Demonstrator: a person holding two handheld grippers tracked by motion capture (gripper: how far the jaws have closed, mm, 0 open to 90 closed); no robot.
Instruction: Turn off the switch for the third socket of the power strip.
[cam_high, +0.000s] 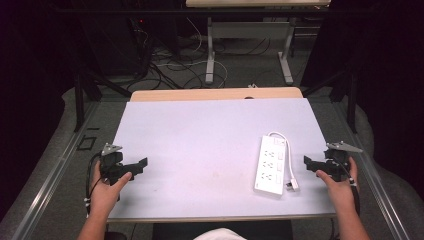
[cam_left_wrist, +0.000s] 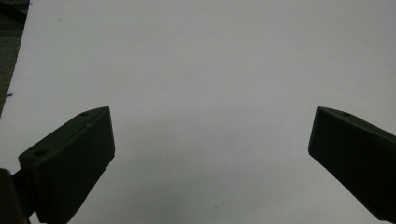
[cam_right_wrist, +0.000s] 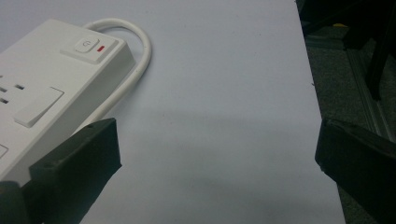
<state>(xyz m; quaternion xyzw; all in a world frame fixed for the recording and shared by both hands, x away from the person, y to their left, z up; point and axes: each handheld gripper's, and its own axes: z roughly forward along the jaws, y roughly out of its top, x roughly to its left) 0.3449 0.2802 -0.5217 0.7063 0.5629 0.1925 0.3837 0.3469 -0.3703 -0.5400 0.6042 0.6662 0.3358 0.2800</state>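
A white power strip (cam_high: 271, 165) lies on the right half of the white table (cam_high: 200, 135), its long side running away from me. Its white cable (cam_high: 286, 150) loops from the far end down the right side to a plug (cam_high: 292, 184). The right gripper (cam_high: 310, 165), held in a hand, hovers just right of the strip near the table's right edge. In the right gripper view the strip (cam_right_wrist: 42, 93), its switch (cam_right_wrist: 91, 46) and the cable (cam_right_wrist: 140, 51) sit beside the left jaw, and the gripper (cam_right_wrist: 217, 126) is open. The left gripper (cam_high: 139, 167) is at the front left, open (cam_left_wrist: 211, 116) over bare table.
The table's right edge (cam_right_wrist: 322, 107) runs close to the right gripper, with dark floor and a metal rail (cam_high: 385, 200) beyond. A wooden edge (cam_high: 215, 94) borders the far side. Cables (cam_high: 170, 65) and desk legs (cam_high: 210, 50) lie on the floor behind.
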